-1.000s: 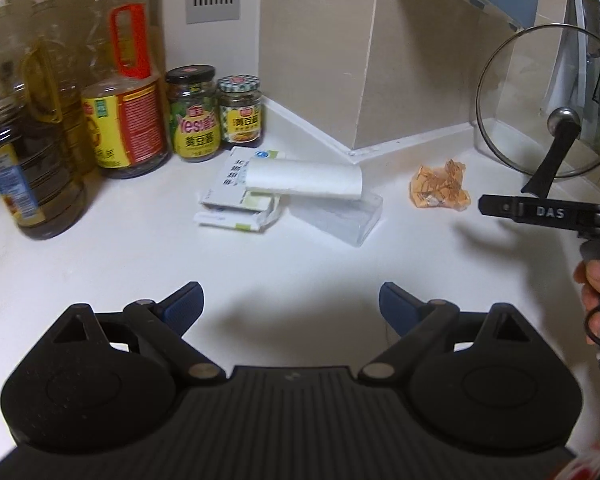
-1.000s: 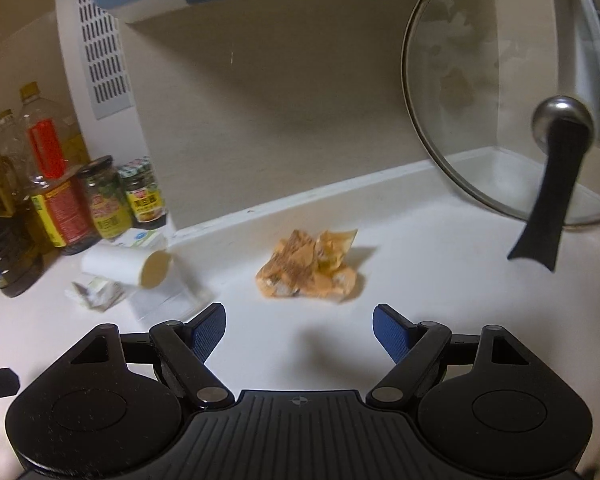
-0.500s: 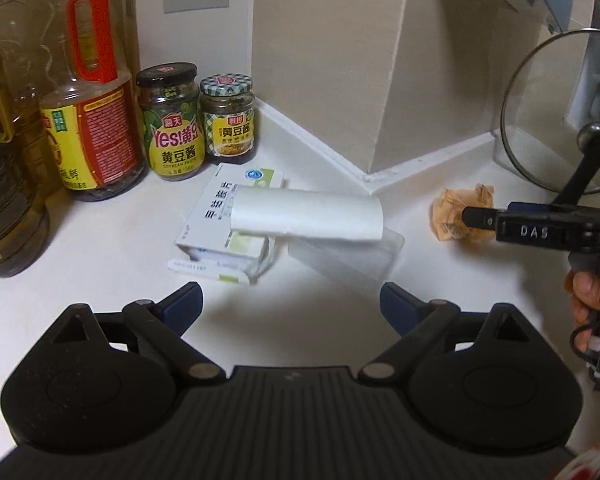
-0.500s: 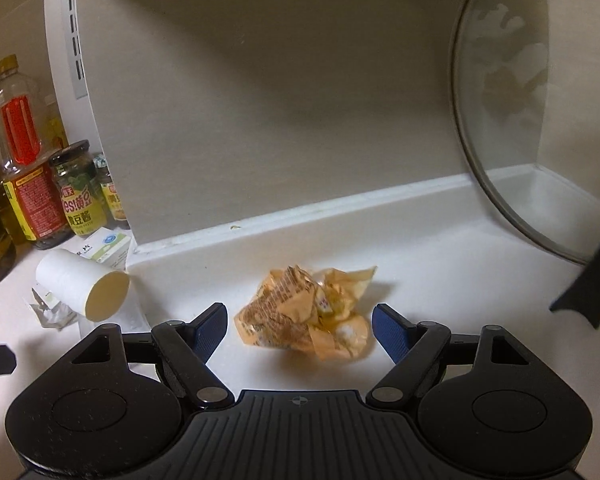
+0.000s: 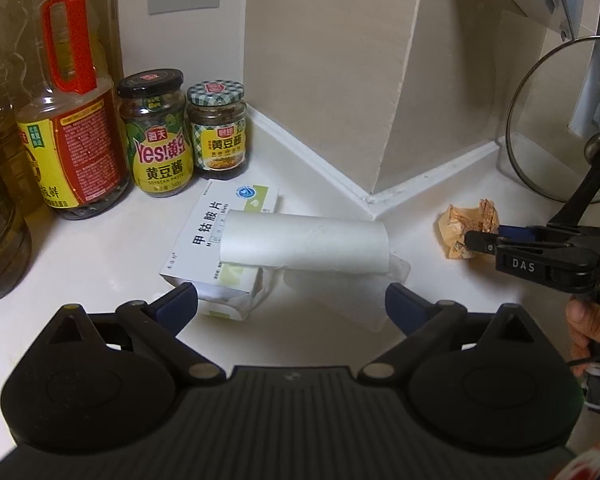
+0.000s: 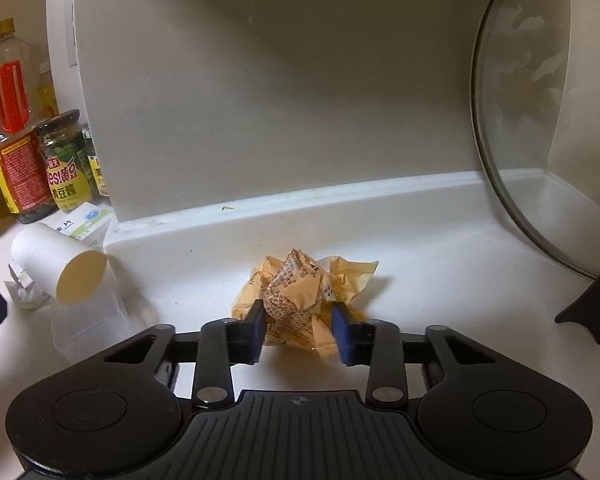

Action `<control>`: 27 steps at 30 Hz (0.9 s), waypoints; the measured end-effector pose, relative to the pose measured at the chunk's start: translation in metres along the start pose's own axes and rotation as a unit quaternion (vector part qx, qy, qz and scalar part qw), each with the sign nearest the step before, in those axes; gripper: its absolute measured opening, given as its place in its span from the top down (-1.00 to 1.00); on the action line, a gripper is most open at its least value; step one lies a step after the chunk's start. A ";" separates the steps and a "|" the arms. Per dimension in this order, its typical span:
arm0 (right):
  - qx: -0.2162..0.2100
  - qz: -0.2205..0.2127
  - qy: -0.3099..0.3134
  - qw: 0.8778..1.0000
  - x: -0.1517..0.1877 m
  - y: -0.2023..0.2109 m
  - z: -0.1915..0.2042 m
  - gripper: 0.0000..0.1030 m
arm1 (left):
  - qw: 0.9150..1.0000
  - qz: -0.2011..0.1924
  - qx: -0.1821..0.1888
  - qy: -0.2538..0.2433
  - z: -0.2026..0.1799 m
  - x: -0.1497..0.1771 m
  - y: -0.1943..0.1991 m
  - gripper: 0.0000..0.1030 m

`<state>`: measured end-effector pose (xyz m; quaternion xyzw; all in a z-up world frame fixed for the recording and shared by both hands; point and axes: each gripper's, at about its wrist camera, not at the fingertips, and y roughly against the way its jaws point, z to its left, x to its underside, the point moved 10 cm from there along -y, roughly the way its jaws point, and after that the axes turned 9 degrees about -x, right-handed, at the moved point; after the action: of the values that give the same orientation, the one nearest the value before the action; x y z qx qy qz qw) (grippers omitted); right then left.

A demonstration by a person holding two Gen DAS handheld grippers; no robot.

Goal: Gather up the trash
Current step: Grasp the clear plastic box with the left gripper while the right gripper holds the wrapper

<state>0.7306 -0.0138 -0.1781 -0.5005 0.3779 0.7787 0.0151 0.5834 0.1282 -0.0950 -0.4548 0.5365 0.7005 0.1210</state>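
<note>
Orange crumpled wrapper [image 6: 300, 300] on white counter [image 6: 440, 280] near back wall, clamped between just-closing jaws of right gripper [image 6: 300, 326]. Left gripper [image 5: 291, 300] jaws wide apart, short of white roll [image 5: 304, 245] lying on a Chinese-lettered box [image 5: 212, 236]. Back left corner: jars [image 5: 158, 132] of dark paste, one labelled "Yes!", plus oil bottles [image 5: 74, 120]. "DAS" on the right gripper's side.

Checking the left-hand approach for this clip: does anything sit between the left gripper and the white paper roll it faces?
Nothing visible does. The left gripper is open, with bare countertop ahead of its fingertips. The white paper roll lies straight ahead on a medicine box and a clear plastic piece. The right gripper has just been closing on the orange wrapper, off to the side.
</note>
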 end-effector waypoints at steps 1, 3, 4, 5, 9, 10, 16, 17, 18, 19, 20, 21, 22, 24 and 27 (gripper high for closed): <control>-0.002 -0.002 0.001 1.000 0.000 0.002 0.001 0.37 | 1.000 0.000 0.001 0.001 -0.001 0.000 0.000 -0.93; -0.005 -0.004 0.001 1.000 0.001 0.007 0.003 0.38 | 1.000 0.001 0.006 0.004 -0.005 0.001 0.000 -0.93; -0.009 -0.004 -0.001 1.000 0.001 0.009 0.005 0.39 | 1.000 0.002 0.009 0.004 -0.008 0.001 -0.001 -0.93; -0.015 -0.005 0.003 1.000 0.002 0.011 0.010 0.39 | 1.000 0.002 0.011 0.002 -0.010 0.002 -0.001 -0.93; -0.046 0.003 0.036 0.998 0.008 0.008 0.037 0.39 | 1.000 0.001 0.015 0.001 -0.014 0.005 0.001 -0.93; -0.051 0.005 0.044 0.998 0.009 0.006 0.043 0.39 | 1.000 0.001 0.015 0.002 -0.014 0.006 0.002 -0.93; -0.087 0.013 0.077 0.993 0.017 -0.005 0.073 0.39 | 1.000 0.004 0.009 0.018 0.004 0.014 0.008 -0.93; -0.098 0.015 0.081 0.992 0.019 -0.004 0.078 0.39 | 1.000 0.004 0.008 0.021 0.008 0.016 0.009 -0.93; -0.109 0.018 0.083 0.990 0.021 -0.003 0.084 0.39 | 1.000 0.004 0.007 0.025 0.011 0.018 0.011 -0.93; -0.123 0.020 0.084 0.989 0.022 -0.001 0.090 0.39 | 1.000 0.004 0.006 0.029 0.014 0.020 0.011 -0.93; -0.136 0.023 0.086 0.987 0.025 0.002 0.096 0.39 | 0.999 0.004 0.006 0.031 0.016 0.022 0.012 -0.93; -0.147 0.027 0.090 0.985 0.027 0.005 0.103 0.39 | 0.999 0.005 0.007 0.032 0.017 0.024 0.012 -0.93; -0.158 0.031 0.097 0.982 0.030 0.008 0.111 0.39 | 0.999 0.006 0.008 0.034 0.018 0.025 0.011 -0.93; -0.173 0.036 0.101 0.979 0.034 0.013 0.120 0.39 | 0.999 0.006 0.012 0.033 0.016 0.027 0.010 -0.93; -0.150 0.031 0.081 0.985 0.034 0.021 0.111 0.39 | 1.000 -0.004 0.019 0.006 0.005 0.025 0.007 -0.93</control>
<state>0.6204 0.0261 -0.1694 -0.5468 0.2723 0.7834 -0.1146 0.5622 0.1219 -0.1102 -0.4583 0.5488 0.6870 0.1295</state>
